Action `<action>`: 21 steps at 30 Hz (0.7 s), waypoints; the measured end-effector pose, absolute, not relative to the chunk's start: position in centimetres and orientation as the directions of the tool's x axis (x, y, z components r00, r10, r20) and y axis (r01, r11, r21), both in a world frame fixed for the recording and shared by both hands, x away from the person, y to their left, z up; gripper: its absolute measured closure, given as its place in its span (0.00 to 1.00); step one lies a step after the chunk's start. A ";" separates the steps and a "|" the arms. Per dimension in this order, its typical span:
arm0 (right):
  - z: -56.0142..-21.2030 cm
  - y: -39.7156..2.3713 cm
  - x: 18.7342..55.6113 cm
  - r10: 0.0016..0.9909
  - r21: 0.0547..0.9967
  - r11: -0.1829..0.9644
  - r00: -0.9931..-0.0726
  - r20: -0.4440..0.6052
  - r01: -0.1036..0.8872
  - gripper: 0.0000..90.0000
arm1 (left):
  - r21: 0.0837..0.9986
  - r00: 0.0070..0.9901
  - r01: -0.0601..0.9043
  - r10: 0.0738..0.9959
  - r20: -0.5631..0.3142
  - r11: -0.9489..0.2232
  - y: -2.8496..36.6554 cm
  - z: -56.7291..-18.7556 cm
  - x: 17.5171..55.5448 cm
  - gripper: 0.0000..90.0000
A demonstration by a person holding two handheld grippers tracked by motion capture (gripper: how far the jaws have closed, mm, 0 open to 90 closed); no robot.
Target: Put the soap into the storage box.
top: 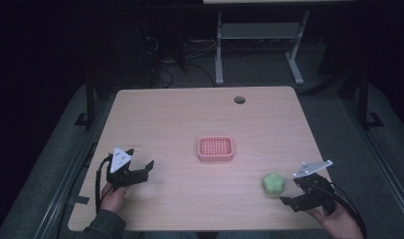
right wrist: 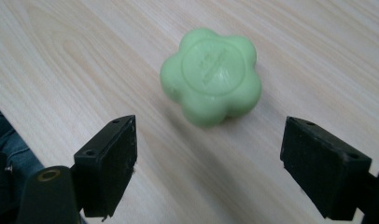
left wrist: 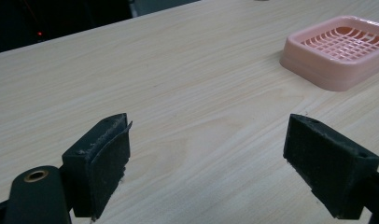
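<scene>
— Soap (top: 273, 184) first: where does it sit?

— Low and right in the high view, a pale green flower-shaped bar lying flat on the wooden tabletop (top: 190, 119), near the front edge. In the right gripper view it fills the upper middle (right wrist: 211, 74), with a round stamped panel on its top face; the stamp is too faint to read.

— And the right gripper?

— The right gripper (top: 299, 191) is at the lower right of the high view, held in a hand (top: 337, 221) that comes in from the bottom edge, with the grey three-cornered plate on top. Its fingers (right wrist: 108, 163) are spread wide and hold nothing. The soap lies just beyond their tips, apart from both of them.

— The other side?

— The left gripper (top: 140, 172) sits at the lower left of the high view, also in a hand (top: 113, 196), sleeve showing at the bottom edge. Its fingers (left wrist: 101, 163) stand wide apart as well, with bare wood between them and nothing in their grip. They look low over the tabletop; whether they touch it I cannot tell.

— Anything else on the wood?

— A pink soap dish (top: 216, 148) with a grid floor, near the centre of the high view, empty. It shows at the upper right of the left gripper view (left wrist: 339, 49), well apart from both grippers and from the soap. A round cable hole (top: 239, 99) is near the far edge.
</scene>
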State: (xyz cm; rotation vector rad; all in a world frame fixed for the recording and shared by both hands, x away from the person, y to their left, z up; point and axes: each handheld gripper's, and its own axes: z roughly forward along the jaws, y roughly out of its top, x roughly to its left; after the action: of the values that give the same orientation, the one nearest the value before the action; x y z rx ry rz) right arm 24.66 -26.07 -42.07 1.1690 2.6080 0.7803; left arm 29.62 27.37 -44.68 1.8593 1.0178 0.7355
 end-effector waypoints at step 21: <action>-42.0 -22.6 27.7 0.683 0.426 0.661 -0.730 -0.001 0.618 0.19 | 0.884 0.494 0.365 0.865 0.083 -0.293 27.6 -44.6 29.6 0.16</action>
State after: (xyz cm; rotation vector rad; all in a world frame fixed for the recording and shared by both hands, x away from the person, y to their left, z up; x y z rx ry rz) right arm 27.70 -22.61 -41.97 1.0720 2.7140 0.6068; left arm 29.60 27.59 -44.60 1.8702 1.0238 0.7250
